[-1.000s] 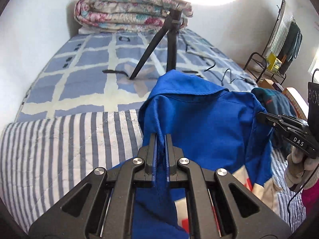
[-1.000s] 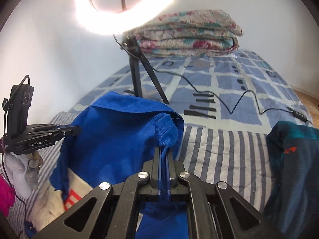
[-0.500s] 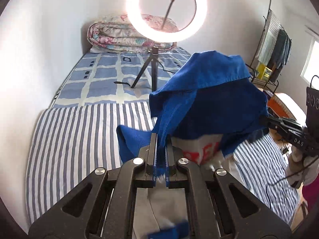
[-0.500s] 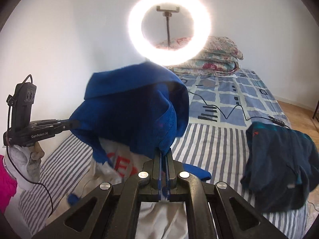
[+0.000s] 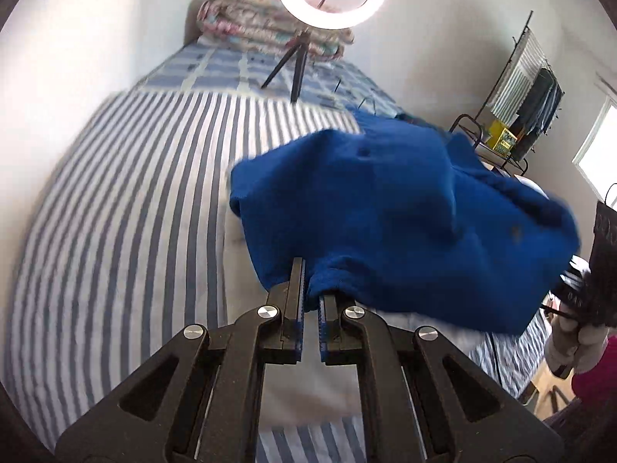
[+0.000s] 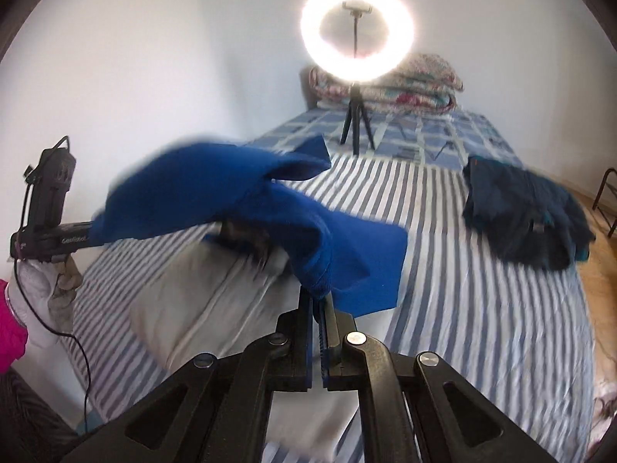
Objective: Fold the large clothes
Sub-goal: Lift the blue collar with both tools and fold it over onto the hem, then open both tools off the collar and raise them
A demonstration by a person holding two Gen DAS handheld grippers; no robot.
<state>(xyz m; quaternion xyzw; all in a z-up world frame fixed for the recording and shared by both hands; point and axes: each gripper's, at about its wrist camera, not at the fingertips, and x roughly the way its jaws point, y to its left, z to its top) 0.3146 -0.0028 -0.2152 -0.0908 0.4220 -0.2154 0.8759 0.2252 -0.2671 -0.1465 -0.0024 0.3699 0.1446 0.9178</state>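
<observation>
I have both claws clamped on the same garment. The left gripper (image 5: 310, 293) has its jaws pressed together on a bunched edge of the blue jacket (image 5: 405, 216); from its own camera the cloth billows up and away toward 1 o'clock, blurred by motion. The right gripper (image 6: 318, 301) is likewise clamped on a ribbed blue fold of the jacket, at 12 o'clock just ahead of the fingertips in its view.

The jacket hangs in the air above the bed (image 6: 482, 328), stretched between the 2 claws. In the right wrist view the blue part spreads toward 10 o'clock, reaching the left gripper, and a pale lining or lower panel (image 6: 200, 301) droops below it toward 8 o'clock onto the striped sheet. I cannot tell how much of that panel rests on the sheet.

A gloved hand (image 6: 46, 289) holds the left gripper at 9 o'clock in the right wrist view.

A dark teal garment (image 6: 524, 212) lies in a heap on the bed at 2 o'clock, well apart from the jacket. A ring light (image 6: 358, 31) on a tripod stands at 12 o'clock, with a folded floral quilt (image 6: 424, 85) behind it.
</observation>
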